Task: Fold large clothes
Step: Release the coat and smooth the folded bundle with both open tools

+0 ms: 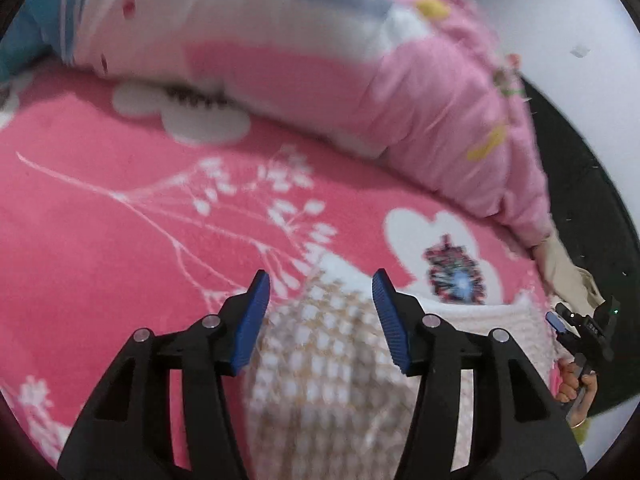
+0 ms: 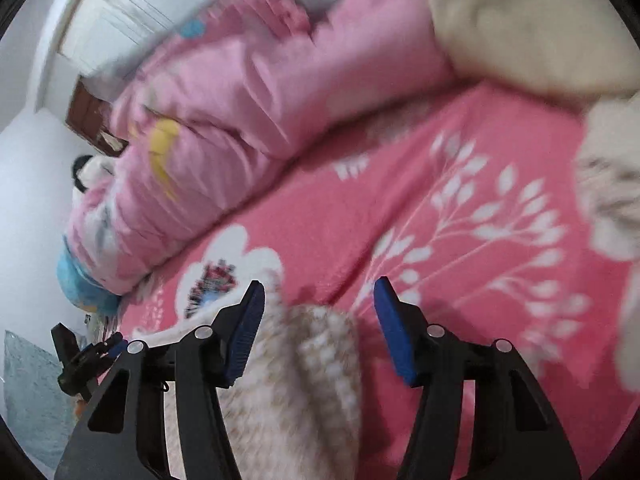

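On the pink bed (image 1: 120, 208), both claws, left claw (image 1: 320, 320) and right claw (image 2: 318, 328), are gaping wide, gripping nothing, straddling the knit garment (image 1: 332, 360) at 6 o'clock, seemingly readying a fold.

Lots of motion blur here

The knit garment (image 1: 320, 344) runs off the bottom edge in both views, its pattern smeared; the pink quilt (image 2: 248, 92) is blurry; the cream bundle (image 2: 532, 36) is unidentifiable.

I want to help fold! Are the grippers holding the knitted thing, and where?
Nothing is held. The left gripper and the right gripper are both open, and the beige knitted garment lies between their fingers, ungripped.
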{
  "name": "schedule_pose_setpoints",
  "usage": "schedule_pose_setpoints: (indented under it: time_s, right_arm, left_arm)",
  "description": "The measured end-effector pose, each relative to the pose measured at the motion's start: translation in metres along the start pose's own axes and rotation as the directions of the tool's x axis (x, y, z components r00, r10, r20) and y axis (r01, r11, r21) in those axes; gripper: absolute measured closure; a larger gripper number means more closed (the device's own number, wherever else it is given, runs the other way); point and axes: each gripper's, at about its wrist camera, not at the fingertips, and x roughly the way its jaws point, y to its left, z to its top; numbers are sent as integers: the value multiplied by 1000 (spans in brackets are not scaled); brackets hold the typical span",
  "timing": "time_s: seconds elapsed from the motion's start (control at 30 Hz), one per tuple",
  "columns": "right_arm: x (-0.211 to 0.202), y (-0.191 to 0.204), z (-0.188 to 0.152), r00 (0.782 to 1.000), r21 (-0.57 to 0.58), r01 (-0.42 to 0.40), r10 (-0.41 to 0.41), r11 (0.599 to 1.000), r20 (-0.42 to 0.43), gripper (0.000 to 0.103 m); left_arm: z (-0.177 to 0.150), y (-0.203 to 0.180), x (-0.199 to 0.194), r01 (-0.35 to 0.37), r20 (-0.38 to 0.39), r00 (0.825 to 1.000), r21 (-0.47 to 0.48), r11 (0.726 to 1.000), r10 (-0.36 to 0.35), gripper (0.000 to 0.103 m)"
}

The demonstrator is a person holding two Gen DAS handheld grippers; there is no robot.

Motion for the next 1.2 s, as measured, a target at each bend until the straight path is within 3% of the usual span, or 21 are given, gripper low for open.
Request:
schedule_pose_setpoints:
  time_s: [0.1,0.2,0.3,0.4,0.47,0.53,0.63,0.7,0.73,0.8,0.87,0.93,1.0,1.13,1.2]
  right_arm:
    - [-21,47,-19,1000,-150,20,-20,988,3,47]
    - [-7,99,-45,998,-303,29,-46,953,-49,46]
    - [23,144,-79,991,-439,48,-97,897,-91,43]
    - [70,155,-109,972,-468,79,-172,880,-159,43]
    - [91,149,-125,961,-508,117,-226,854,-158,38]
    - [85,147,-126,964,-499,108,-213,860,-158,38]
    - [46,155,-124,970,-486,115,-203,866,-133,38]
    - [13,159,-134,980,-502,103,-173,858,-94,38]
    - [8,160,-139,981,-506,105,-174,856,-91,38]
    - [12,154,-157,973,-514,125,-207,849,-106,38]
    - [42,139,-175,956,-513,162,-263,843,-130,33]
    - [51,136,-183,954,-530,187,-281,827,-102,32]
    - [33,144,-178,952,-503,202,-290,841,-102,32]
    - [-16,153,-193,971,-507,181,-236,842,-45,32]
    - [-10,145,-208,966,-501,185,-249,845,-64,32]
  left_arm:
    - [-12,-25,-35,14,48,999,89,996,-18,51]
    - [-29,-67,-44,64,15,998,191,979,-68,49]
    - [-50,-118,-27,66,-36,998,314,947,-58,48]
    - [-85,-156,5,-8,-43,999,455,891,31,45]
    - [-114,-162,39,-131,-29,984,549,825,175,40]
    - [-122,-151,46,-124,-14,988,528,840,154,34]
    - [-110,-141,18,-62,-46,995,458,887,94,35]
    - [-111,-140,-7,-34,-25,998,458,888,50,35]
    - [-117,-140,-22,25,-35,999,468,883,-10,35]
    - [-127,-140,-27,79,-74,996,479,874,-50,35]
    - [-150,-141,-3,39,-117,993,502,864,24,35]
    - [-167,-136,18,-18,-115,989,523,852,92,34]
    - [-168,-135,3,-24,-83,994,504,863,76,34]
    - [-172,-128,-46,36,-46,999,468,883,-17,34]
    - [-185,-118,-45,25,-55,999,458,889,-1,34]
